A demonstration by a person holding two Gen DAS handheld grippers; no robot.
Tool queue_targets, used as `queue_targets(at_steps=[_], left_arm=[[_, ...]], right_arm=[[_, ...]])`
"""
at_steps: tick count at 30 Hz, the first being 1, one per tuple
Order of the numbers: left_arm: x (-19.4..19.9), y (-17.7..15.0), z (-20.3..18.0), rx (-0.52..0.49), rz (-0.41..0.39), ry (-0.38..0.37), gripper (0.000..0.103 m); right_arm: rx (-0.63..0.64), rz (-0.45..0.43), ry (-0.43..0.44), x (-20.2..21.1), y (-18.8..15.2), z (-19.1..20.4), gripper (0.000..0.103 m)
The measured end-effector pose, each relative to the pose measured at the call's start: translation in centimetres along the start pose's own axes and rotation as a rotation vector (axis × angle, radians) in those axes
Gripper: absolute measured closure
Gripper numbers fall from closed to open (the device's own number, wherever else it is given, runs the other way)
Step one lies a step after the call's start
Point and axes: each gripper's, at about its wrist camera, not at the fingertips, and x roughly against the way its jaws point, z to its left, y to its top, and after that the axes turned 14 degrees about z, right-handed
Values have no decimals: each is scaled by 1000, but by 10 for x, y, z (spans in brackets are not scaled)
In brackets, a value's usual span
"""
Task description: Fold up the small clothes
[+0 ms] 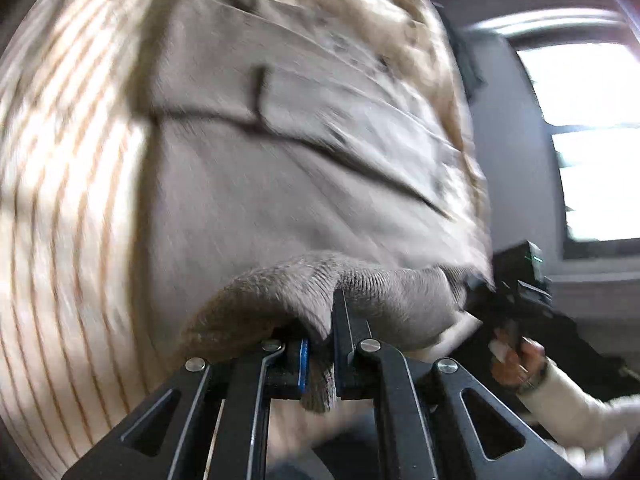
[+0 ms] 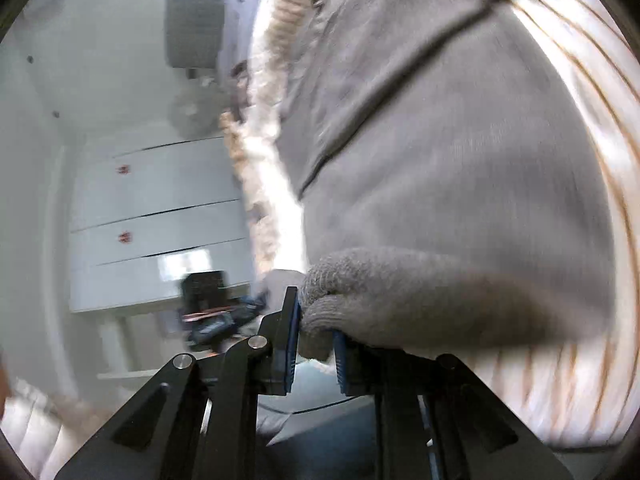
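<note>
A small grey knit garment (image 1: 280, 184) with a ribbed hem hangs over a cream cloth with thin orange stripes (image 1: 60, 208). My left gripper (image 1: 320, 340) is shut on the ribbed hem (image 1: 320, 292), which bunches between its jaws. My right gripper (image 2: 316, 336) is shut on the hem's other corner (image 2: 340, 280); the garment (image 2: 440, 160) fills that view. The right gripper also shows in the left wrist view (image 1: 516, 292), at the garment's right edge, held by a hand. Both views are blurred.
A bright window (image 1: 592, 140) is at the right of the left wrist view. White drawers with red marks (image 2: 156, 208) and a grey chair back (image 2: 196, 12) show left of the garment. The striped cloth (image 2: 580, 100) lies behind the garment.
</note>
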Motion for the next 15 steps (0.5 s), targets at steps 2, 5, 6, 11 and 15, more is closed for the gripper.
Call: queue_targets(at_steps=[2,5,6,11,15], left_arm=[[-9,21,5,35,2,93,93],[-8,32,2,17,23,223,88],[-11,32,-7,-2,27,288,80],[19,16,-27,-69,-60,489,12],[42,14,-29,-80,-99,478,12]], right_arm=[[-27,16,-67,-10,26,-5,86],[-69,14,-138,-12,49,-15,85],[-81,-7,-145,-6,54,-14,83],[-122,-82,-133,9,53,-16,66],[-115,-135,-182,19,60,-5,45]])
